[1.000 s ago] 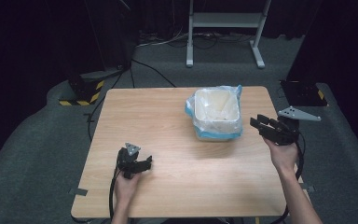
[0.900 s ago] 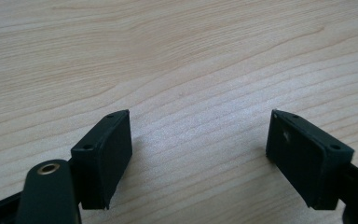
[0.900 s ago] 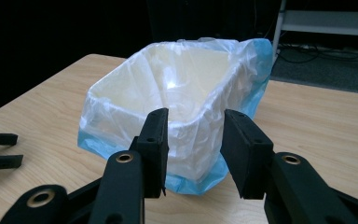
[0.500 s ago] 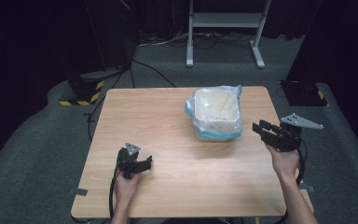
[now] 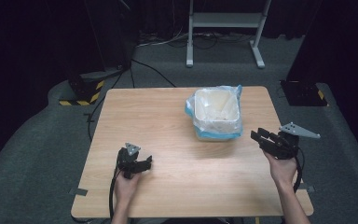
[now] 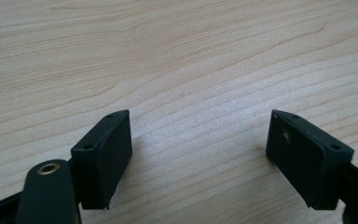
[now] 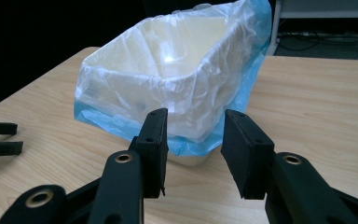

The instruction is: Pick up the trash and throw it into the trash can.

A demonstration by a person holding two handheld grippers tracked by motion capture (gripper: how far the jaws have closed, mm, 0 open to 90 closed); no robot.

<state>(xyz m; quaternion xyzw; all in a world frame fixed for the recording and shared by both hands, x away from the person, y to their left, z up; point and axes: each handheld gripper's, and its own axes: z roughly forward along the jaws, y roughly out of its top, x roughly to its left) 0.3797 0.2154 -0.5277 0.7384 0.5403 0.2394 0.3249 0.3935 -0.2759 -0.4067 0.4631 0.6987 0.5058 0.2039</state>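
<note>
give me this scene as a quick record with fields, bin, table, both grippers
bin: small white bin lined with a clear and blue plastic bag, upright, on the far right part of the table
table: light wooden table
left gripper: left gripper low over the near left of the table, jaws wide open, nothing between them
right gripper: right gripper at the right edge, pointing toward the bin, jaws open, nothing held
contact: neither gripper touches the bin
</note>
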